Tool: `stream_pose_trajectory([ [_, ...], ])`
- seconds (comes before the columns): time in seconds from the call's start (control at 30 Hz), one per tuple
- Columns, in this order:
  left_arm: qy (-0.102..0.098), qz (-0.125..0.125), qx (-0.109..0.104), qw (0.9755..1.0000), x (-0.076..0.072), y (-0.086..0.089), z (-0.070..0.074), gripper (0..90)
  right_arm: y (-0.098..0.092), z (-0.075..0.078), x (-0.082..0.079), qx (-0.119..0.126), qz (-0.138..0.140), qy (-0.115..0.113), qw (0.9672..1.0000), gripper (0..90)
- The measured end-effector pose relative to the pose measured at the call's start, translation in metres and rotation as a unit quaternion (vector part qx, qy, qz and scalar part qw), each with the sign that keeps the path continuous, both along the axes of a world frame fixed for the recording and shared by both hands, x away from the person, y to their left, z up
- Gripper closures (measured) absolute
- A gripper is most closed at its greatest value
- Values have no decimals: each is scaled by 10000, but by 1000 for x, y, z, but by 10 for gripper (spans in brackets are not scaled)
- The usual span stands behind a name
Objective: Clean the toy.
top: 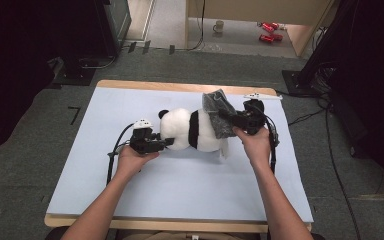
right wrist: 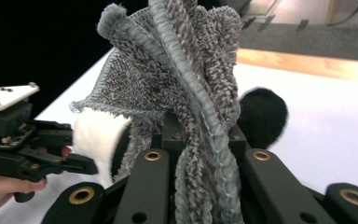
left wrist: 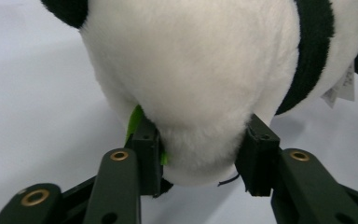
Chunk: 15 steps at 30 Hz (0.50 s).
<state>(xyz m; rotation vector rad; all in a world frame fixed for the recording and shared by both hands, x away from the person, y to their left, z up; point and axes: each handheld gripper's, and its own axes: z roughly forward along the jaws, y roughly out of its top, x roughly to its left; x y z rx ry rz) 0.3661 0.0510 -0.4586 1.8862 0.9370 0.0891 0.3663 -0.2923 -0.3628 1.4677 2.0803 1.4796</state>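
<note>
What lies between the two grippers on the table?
The plush panda lies between them, seen in the high view: the left gripper clamps its head end, while the right gripper holds a grey cloth against its other end.

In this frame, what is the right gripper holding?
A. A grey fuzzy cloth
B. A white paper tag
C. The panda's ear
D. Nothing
A: in the right gripper view the right gripper has its jaws pinched on a bunched grey cloth, held beside the plush panda, whose head the left gripper clasps.
</note>
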Motion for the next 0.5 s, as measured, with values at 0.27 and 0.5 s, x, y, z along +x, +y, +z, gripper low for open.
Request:
stream_pose_trajectory([
  [0.27,490,32,-52,9988,-21,5,12,638,39,23,-20,34,572,-231,9981,786],
  [0.5,539,113,-51,9985,-36,-5,13,631,92,6,-31,-89,1202,-28,9927,786],
])
